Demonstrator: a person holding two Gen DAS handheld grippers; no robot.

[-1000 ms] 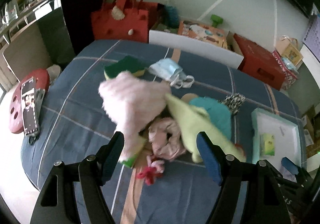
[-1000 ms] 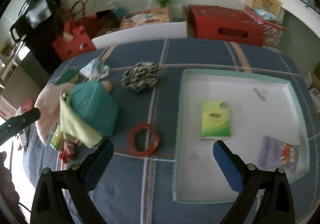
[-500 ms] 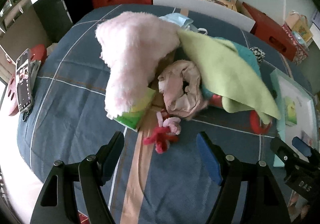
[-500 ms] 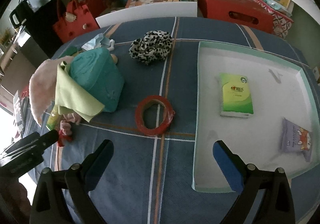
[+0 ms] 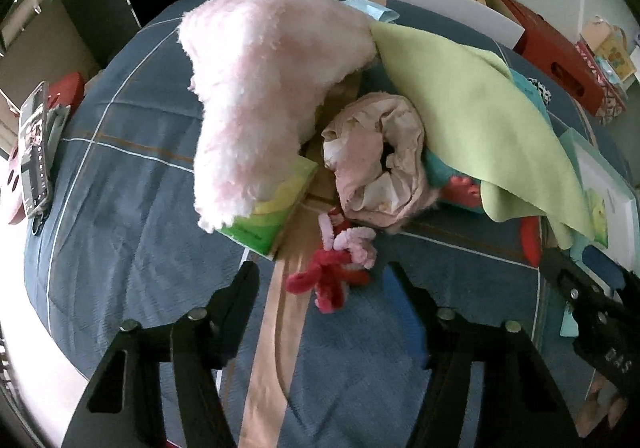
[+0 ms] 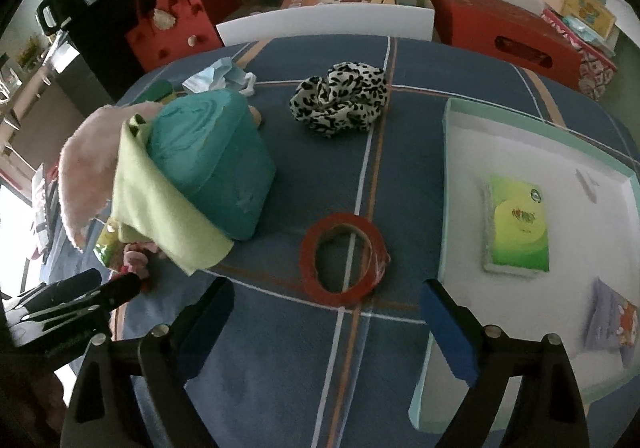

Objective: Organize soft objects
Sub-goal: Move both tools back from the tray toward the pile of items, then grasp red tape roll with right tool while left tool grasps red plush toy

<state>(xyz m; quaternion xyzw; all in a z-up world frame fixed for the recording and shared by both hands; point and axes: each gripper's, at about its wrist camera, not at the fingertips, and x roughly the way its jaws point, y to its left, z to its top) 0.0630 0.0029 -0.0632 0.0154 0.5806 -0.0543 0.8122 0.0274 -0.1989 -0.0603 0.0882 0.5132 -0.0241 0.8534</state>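
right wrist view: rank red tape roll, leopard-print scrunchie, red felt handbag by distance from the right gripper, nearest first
1. red tape roll: on the tablecloth just ahead of the open right gripper, roughly centred between its fingers.
2. leopard-print scrunchie: further up the table, mid-cloth.
3. red felt handbag: off the table beyond its far edge, upper left.

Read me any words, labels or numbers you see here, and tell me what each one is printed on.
"DAS", seen upside down: white letters on the right claw's black body.
Green tissue pack in the tray: round logo and print, too blurred to read.
Purple packet: cartoon print, nothing readable.
Phone screen: too small to read.
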